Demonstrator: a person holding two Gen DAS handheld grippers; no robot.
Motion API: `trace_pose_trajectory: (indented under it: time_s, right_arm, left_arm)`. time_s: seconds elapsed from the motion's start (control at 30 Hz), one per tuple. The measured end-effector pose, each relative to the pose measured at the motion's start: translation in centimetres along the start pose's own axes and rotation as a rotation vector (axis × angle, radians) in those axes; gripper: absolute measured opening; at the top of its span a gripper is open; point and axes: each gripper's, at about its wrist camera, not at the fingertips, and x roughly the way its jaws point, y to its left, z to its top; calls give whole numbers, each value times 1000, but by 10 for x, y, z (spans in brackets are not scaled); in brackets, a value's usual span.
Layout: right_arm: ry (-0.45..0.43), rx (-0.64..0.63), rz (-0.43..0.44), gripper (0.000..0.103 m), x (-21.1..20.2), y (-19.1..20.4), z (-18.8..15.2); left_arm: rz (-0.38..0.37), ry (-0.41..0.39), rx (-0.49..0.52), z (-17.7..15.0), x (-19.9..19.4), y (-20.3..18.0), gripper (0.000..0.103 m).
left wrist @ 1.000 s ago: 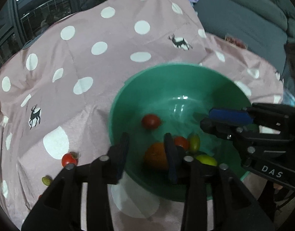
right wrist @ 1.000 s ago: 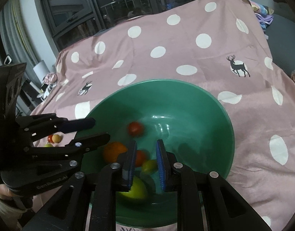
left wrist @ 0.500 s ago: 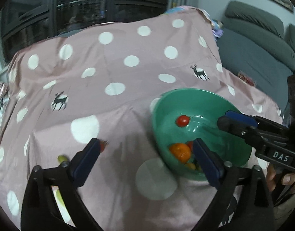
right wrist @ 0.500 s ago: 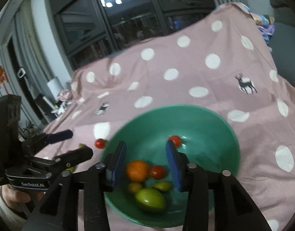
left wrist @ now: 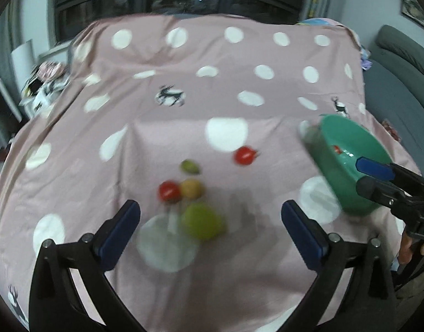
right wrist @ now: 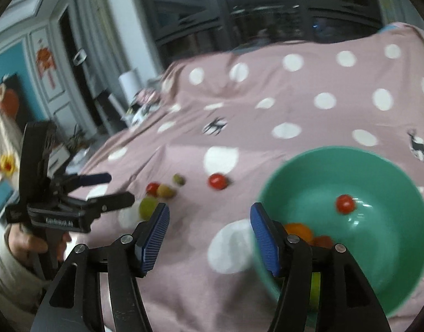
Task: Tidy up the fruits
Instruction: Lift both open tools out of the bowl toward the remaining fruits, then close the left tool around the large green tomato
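A green bowl (right wrist: pixel 378 249) sits on the pink dotted cloth at the right and holds a red tomato (right wrist: pixel 344 203), an orange (right wrist: pixel 299 229) and other fruit, partly hidden. The bowl also shows in the left wrist view (left wrist: pixel 347 149). Loose on the cloth lie a large green fruit (left wrist: pixel 202 221), a red tomato (left wrist: pixel 169 191), a yellow fruit (left wrist: pixel 191 188), a small green one (left wrist: pixel 189 166) and another tomato (left wrist: pixel 243 155). My left gripper (left wrist: pixel 210 229) is open and empty above the large green fruit. My right gripper (right wrist: pixel 209 238) is open and empty beside the bowl's left rim.
The pink cloth (left wrist: pixel 212 96) covers the whole table and drops off at the edges. A grey sofa (left wrist: pixel 400 77) stands to the right. Dark windows and clutter lie beyond the far and left edges.
Both grippers have pulled back from over the bowl, swung left and opened wide. The loose fruits on the cloth have come into view.
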Motion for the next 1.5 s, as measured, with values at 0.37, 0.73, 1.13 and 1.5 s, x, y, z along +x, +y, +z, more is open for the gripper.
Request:
trace_pose_trajectory:
  time_s: [0.37, 0.73, 1.13, 1.5]
  right_arm:
    - [147, -144, 9, 61, 46, 43, -16]
    - [215, -199, 19, 61, 70, 65, -24]
    - [261, -217, 47, 61, 90, 83, -19]
    - [341, -235, 91, 62, 133, 102, -6]
  left_arm:
    - [-60, 40, -44, -25, 10, 31, 102]
    - [-133, 34, -43, -21, 18, 38, 101]
    - [-190, 93, -12, -9, 36, 36, 92]
    - [-257, 177, -22, 1, 56, 42, 72]
